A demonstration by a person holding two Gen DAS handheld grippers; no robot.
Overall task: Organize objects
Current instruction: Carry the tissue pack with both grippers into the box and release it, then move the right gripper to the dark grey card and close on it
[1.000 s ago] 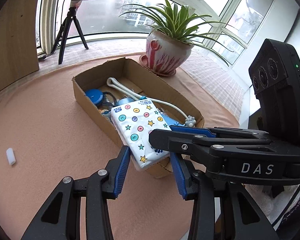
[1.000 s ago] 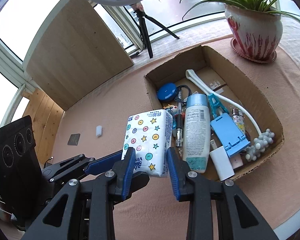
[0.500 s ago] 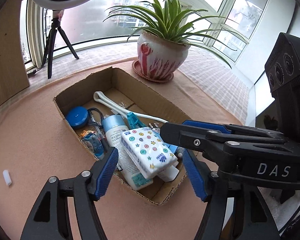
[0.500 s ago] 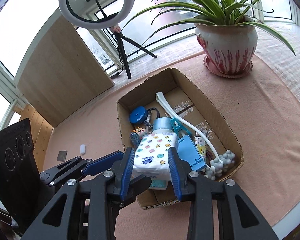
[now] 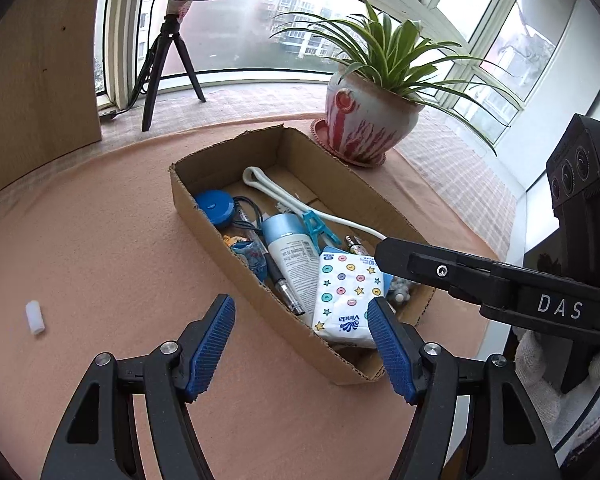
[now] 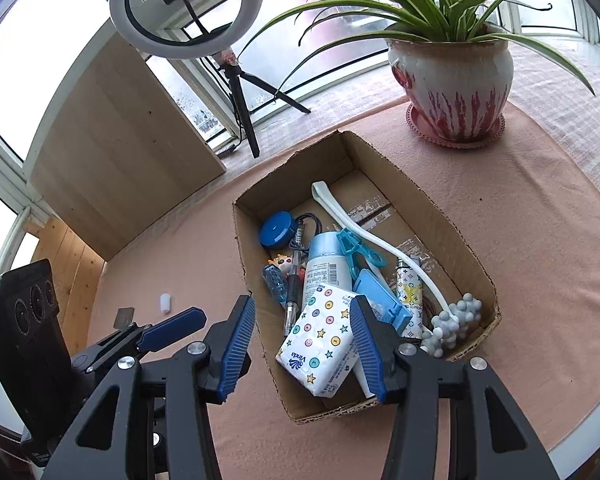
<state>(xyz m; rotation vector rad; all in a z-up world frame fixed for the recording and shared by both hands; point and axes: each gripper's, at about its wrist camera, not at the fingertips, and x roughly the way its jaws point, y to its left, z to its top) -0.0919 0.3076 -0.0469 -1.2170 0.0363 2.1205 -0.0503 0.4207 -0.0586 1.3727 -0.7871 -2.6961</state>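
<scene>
A white tissue pack [image 6: 320,344] with coloured dots and stars lies tilted in the near end of the cardboard box [image 6: 440,224], on top of other items. My right gripper [image 6: 300,348] hovers over it. Its jaws are opening, and the left pad stands clear of the pack. In the left wrist view the pack [image 5: 346,300] lies just beyond my left gripper [image 5: 302,344], which is open over the near wall of the box [image 5: 204,216] with nothing between its pads. A right-gripper finger [image 5: 420,260] reaches in from the right.
The box also holds a blue round case [image 6: 276,230], a white bottle [image 6: 324,268], a teal clip [image 6: 354,250], a blue stand, a long white stick [image 6: 364,228] and pens. A potted plant [image 6: 452,76], a ring-light tripod [image 6: 240,100] and a wooden board stand behind. A small white cap [image 5: 35,317] lies on the cloth.
A second ago both grippers held the pack above the box. The left let go first, the right lowered the pack into the box and spread its jaws; the pack now rests there.
</scene>
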